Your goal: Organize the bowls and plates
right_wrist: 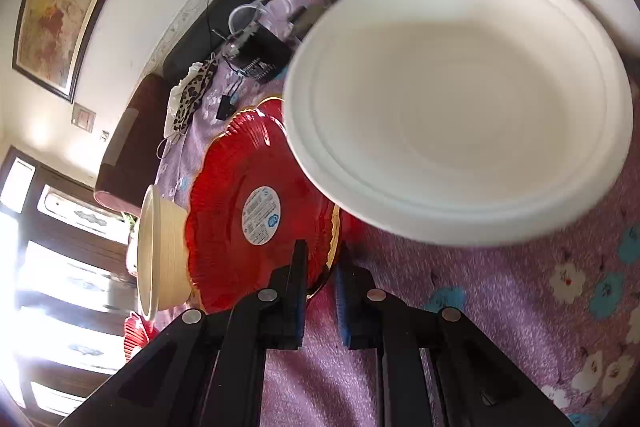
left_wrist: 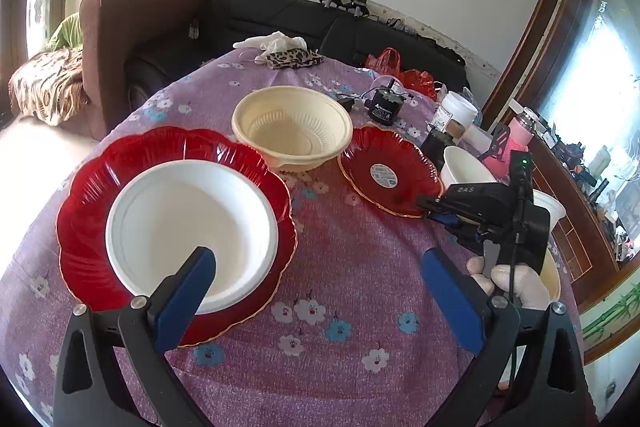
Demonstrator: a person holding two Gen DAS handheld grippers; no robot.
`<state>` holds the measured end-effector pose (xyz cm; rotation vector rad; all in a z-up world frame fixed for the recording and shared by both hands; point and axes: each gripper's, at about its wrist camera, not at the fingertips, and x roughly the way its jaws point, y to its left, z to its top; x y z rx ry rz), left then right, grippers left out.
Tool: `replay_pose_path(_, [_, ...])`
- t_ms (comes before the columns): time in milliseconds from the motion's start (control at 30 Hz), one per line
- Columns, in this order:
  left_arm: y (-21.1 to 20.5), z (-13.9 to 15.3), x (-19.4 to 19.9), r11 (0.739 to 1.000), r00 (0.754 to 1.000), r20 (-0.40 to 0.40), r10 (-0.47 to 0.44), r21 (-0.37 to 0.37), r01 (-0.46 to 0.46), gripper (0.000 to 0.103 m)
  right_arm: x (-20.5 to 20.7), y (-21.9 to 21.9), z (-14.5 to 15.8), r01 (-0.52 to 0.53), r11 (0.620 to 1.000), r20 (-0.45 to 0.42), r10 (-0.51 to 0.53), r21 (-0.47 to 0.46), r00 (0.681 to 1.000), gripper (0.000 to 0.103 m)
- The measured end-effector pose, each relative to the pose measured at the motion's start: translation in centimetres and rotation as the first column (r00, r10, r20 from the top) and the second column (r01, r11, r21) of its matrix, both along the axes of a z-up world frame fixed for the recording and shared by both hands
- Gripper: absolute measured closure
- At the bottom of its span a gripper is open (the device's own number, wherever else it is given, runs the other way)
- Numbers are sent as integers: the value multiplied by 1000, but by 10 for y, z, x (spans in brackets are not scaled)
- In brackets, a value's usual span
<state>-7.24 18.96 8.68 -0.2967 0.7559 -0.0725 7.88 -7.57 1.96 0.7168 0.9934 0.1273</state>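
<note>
Bench (left_wrist: pixel 352 267): round, under a purple flowered cloth.
Left gripper (left_wrist: pixel 320 303): jaws wide open, holding nothing, above the bench's near edge.
Right gripper (right_wrist: pixel 320 267): jaws nearly shut, clamped on the rim of the small plate (right_wrist: pixel 248 203); rolled sideways, held by a gloved hand (left_wrist: pixel 516 283).
Big plate (left_wrist: pixel 80 211): red, scalloped, at the bench's left side, with a white bowl (left_wrist: pixel 192 227) sitting in it.
Cream bowl (left_wrist: pixel 292 127): near the bench's middle, just behind both plates.
Small plate: red, with a label at its centre, right of the cream bowl.
Second white bowl (right_wrist: pixel 456 99): just beside the small plate, toward the bench's right edge; blurred.
</note>
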Motion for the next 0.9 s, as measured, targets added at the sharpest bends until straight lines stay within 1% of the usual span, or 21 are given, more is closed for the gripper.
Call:
replay_pose_path(100, [0,0,-3,1000,1000,-1,3,7,-3,0,-15,1,8,-14,998,22,15,-67,1000,89])
replay_pose_path(167, [-1,0,-4,1000,1000,-2,-1,5,1,0,-32,-1,13,-35,993,35,39,-109,999,90])
replay_pose_path(200, [-1,1,-5,1000,1000,-1,-3,5,3,0,-40,-2,15,-48,992,36,52,-116,998,90])
replay_pose_path(400, [-11,-5,-3,999,999,-30,-32,0,32,0,-93,-19,9,-141,988,2,141,-68,990,90])
replay_pose_path(433, [-13,-7,-1,999,999,-40,-37,-2,37,0,-99,-21,6,-153,986,-2,154,-60,988,87])
replay_pose_path(500, [-19,-13,2,998,996,-65,-55,-16,54,0,-111,-27,2,-168,985,2,168,-37,986,86])
replay_pose_path(567, [-27,-18,5,997,993,-91,-77,-29,74,0,-121,-32,3,-175,983,23,177,-44,984,80])
replay_pose_path(600, [-30,-19,5,996,992,-98,-85,-27,82,0,-126,-35,6,-176,983,38,178,-51,983,73])
replay_pose_path(633, [-33,-20,4,996,991,-99,-90,-18,88,0,-133,-39,10,-173,983,60,176,-58,983,66])
replay_pose_path(700, [-38,-20,3,996,991,-96,-93,1,94,0,-150,-50,19,-169,983,104,176,-70,979,61])
replay_pose_path(800, [-45,-17,2,994,991,-89,-104,15,106,0,-177,-76,35,-168,984,172,177,-65,969,61])
replay_pose_path(833, [-48,-15,0,993,990,-81,-115,16,117,0,-189,-92,42,-136,988,197,149,-79,969,61])
replay_pose_path(900, [-60,-10,-2,989,987,-64,-145,29,147,0,-206,-123,55,-10,990,231,43,-139,972,61])
